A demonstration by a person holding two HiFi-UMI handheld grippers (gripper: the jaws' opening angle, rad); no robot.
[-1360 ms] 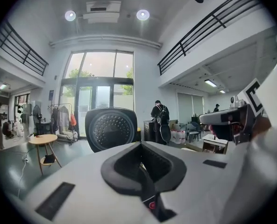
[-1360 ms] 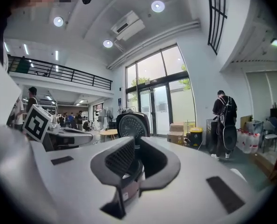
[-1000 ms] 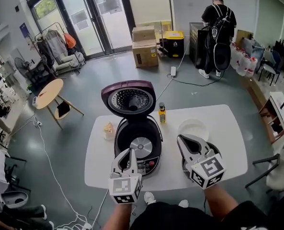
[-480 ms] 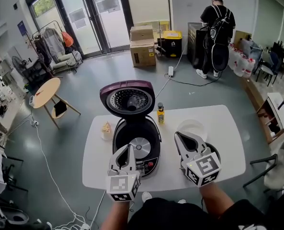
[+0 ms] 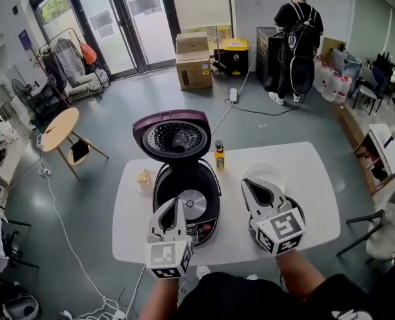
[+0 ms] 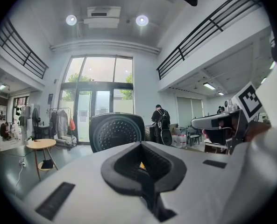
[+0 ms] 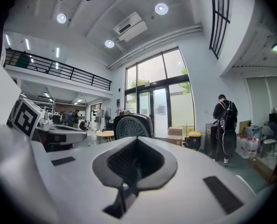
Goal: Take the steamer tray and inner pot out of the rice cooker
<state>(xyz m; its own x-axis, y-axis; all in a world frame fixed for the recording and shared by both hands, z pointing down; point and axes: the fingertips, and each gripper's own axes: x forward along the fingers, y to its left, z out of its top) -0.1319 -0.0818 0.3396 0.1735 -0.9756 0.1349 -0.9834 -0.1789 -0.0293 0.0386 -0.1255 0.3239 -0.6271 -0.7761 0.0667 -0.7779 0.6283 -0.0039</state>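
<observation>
Left gripper (image 5: 178,204) and right gripper (image 5: 249,187) hover side by side, both closed.

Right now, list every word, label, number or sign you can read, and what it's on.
No text is readable.
Label on the bottle: too small.
Panel of the rice cooker: too small.
Print on the cardboard box: blurred.
The blue wall sign: blurred.
Cubes of left gripper and right gripper: coded squares, no letters.

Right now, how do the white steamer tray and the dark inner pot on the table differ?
The steamer tray is white and in plain view; the inner pot is dark and mostly hidden under the right gripper. The tray sits farther back, the pot nearer the front edge. Both rest on the table, right of the open rice cooker.
</observation>
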